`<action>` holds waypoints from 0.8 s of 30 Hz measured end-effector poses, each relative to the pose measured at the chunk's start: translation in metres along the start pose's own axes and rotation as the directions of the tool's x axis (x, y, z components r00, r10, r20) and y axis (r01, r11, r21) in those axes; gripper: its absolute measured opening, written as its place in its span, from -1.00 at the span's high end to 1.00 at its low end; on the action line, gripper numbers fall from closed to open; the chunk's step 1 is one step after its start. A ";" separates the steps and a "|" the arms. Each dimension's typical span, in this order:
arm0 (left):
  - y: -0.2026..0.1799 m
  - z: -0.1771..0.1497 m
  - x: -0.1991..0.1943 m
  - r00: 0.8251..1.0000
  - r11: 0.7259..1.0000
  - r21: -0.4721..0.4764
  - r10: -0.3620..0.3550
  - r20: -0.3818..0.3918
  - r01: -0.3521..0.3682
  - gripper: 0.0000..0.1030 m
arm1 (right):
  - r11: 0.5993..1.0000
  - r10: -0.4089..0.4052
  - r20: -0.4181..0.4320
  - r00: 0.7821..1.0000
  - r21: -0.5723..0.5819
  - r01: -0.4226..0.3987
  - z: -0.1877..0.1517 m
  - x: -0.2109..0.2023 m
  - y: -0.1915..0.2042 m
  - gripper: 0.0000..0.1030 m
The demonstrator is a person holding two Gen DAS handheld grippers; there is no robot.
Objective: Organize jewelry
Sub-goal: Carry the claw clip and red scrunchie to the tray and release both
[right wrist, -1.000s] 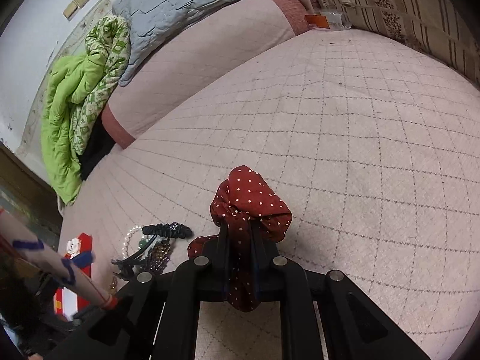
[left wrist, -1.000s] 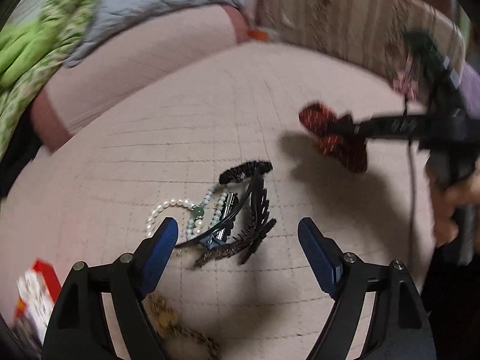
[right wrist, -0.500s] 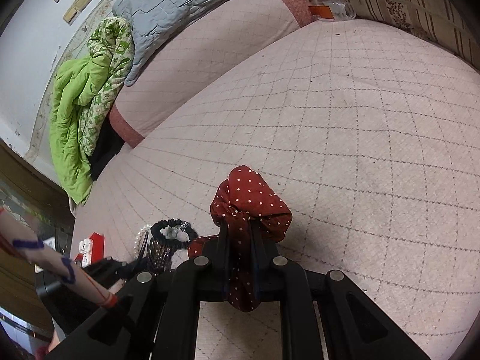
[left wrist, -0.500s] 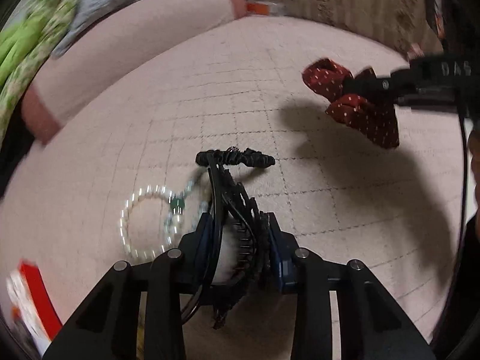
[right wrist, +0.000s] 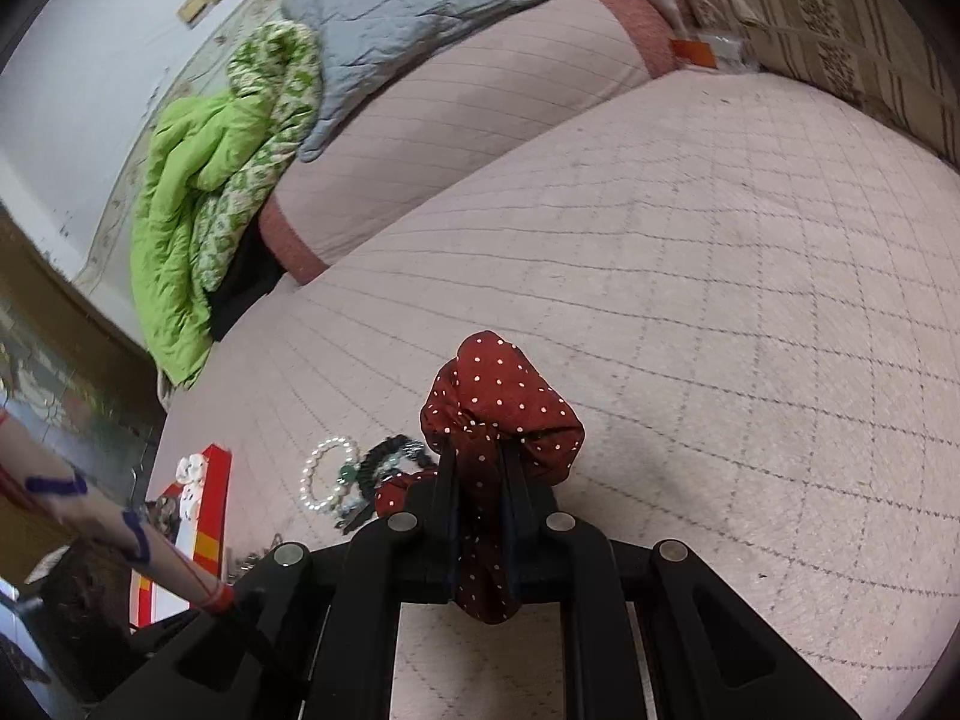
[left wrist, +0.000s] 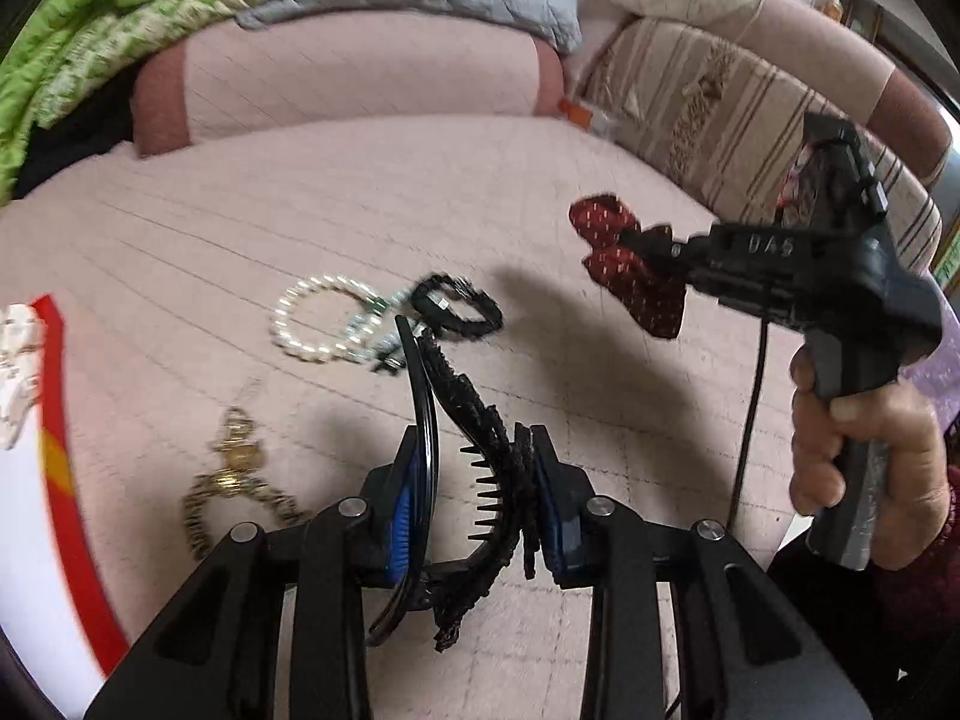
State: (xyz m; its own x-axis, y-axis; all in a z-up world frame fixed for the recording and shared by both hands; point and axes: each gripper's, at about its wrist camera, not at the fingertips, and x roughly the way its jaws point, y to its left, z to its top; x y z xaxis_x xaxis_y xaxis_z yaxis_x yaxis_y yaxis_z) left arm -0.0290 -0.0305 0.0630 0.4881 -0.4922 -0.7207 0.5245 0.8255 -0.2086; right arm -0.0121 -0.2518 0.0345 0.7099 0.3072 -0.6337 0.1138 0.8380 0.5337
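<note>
My left gripper [left wrist: 480, 492] is shut on black toothed headbands [left wrist: 462, 408] and holds them lifted above the pink quilted bed [left wrist: 300, 210]. On the bed ahead lie a pearl bracelet [left wrist: 318, 324], a black beaded ring [left wrist: 462, 309] and a gold chain piece [left wrist: 237, 480]. My right gripper [right wrist: 480, 474] is shut on a red polka-dot scrunchie [right wrist: 498, 396] and holds it in the air; it shows at the right of the left wrist view [left wrist: 630, 258]. The bracelet [right wrist: 327, 474] lies low left in the right wrist view.
A red and white box [left wrist: 42, 480] sits at the left edge of the bed. A green blanket [right wrist: 198, 192] and grey quilt [right wrist: 420, 6] lie on the pink bolster at the back. A striped cushion [left wrist: 720, 102] lines the right side.
My left gripper closed on the black headbands and lifted them off the pile. My right gripper stayed shut on the scrunchie and barely moved.
</note>
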 end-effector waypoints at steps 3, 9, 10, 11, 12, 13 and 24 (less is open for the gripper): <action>0.010 -0.001 -0.017 0.998 0.999 -0.032 0.021 0.052 -0.019 0.38 | 0.999 0.017 0.006 1.000 -0.050 -0.017 -0.003 -0.001 0.011 0.77; 0.027 -0.002 -0.037 0.993 0.996 -0.068 0.062 0.102 -0.056 0.38 | 0.984 0.060 0.008 0.998 -0.167 -0.058 -0.012 0.002 0.044 0.76; 0.031 -0.001 -0.040 0.991 0.995 -0.077 0.073 0.113 -0.065 0.38 | 0.981 0.068 0.005 0.998 -0.183 -0.066 -0.014 0.003 0.048 0.76; 0.033 -0.001 -0.042 0.989 0.994 -0.083 0.080 0.121 -0.070 0.38 | 0.976 0.080 0.003 0.997 -0.204 -0.078 -0.016 0.003 0.055 0.76; 0.036 -0.001 -0.043 0.988 0.993 -0.090 0.083 0.129 -0.072 0.38 | 0.971 0.094 0.001 0.996 -0.219 -0.091 -0.018 0.003 0.060 0.76; 0.039 -0.002 -0.048 0.986 0.992 -0.097 0.090 0.137 -0.077 0.38 | 0.964 0.119 -0.004 0.993 -0.238 -0.117 -0.020 0.004 0.067 0.76; 0.084 -0.014 -0.094 0.963 0.978 -0.175 0.155 0.222 -0.117 0.38 | 0.898 0.236 -0.072 0.969 -0.365 -0.245 -0.055 0.014 0.131 0.76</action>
State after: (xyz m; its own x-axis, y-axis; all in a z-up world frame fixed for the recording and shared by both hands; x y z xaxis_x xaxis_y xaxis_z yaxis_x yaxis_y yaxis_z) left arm -0.0403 0.0887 0.1038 0.7062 -0.4069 -0.5794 0.3336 0.9130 -0.2347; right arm -0.0254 -0.1128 0.0653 0.6649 0.5276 -0.5287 -0.3258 0.8418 0.4304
